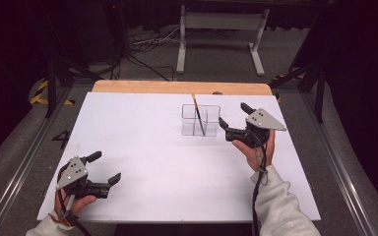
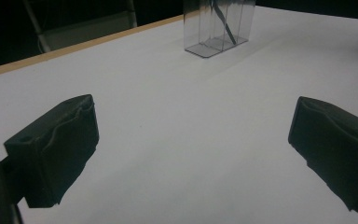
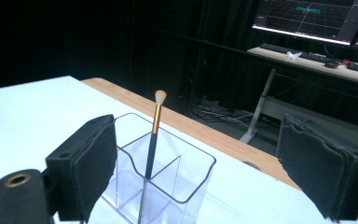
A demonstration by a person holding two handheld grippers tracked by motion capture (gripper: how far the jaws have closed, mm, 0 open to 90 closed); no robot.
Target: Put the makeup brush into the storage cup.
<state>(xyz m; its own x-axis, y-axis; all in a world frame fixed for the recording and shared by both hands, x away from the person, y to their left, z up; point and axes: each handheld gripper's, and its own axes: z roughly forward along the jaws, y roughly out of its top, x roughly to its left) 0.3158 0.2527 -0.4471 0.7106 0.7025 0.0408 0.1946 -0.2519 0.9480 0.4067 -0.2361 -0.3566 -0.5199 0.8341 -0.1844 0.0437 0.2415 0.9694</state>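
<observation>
A clear plastic organiser [image 1: 200,120] with compartments stands upright on the white table [image 1: 142,142], toward the far middle. In it stands a makeup brush [image 1: 198,114] with a black and gold handle and pale bristles up. In the right gripper view the brush [image 3: 153,135] leans in the organiser [image 3: 168,179] just ahead of the jaws. My right gripper [image 1: 234,118] hovers open just right of the organiser, nothing between its jaws. My left gripper [image 1: 104,168] rests open near the table's front left corner, far from the organiser [image 2: 218,25].
A bare wooden strip [image 1: 177,87] runs along the table's far edge. Beyond it stand a white desk frame [image 1: 221,34] and floor cables. Metal rails flank the table. A desk with monitors and a keyboard [image 3: 303,53] lies off to one side.
</observation>
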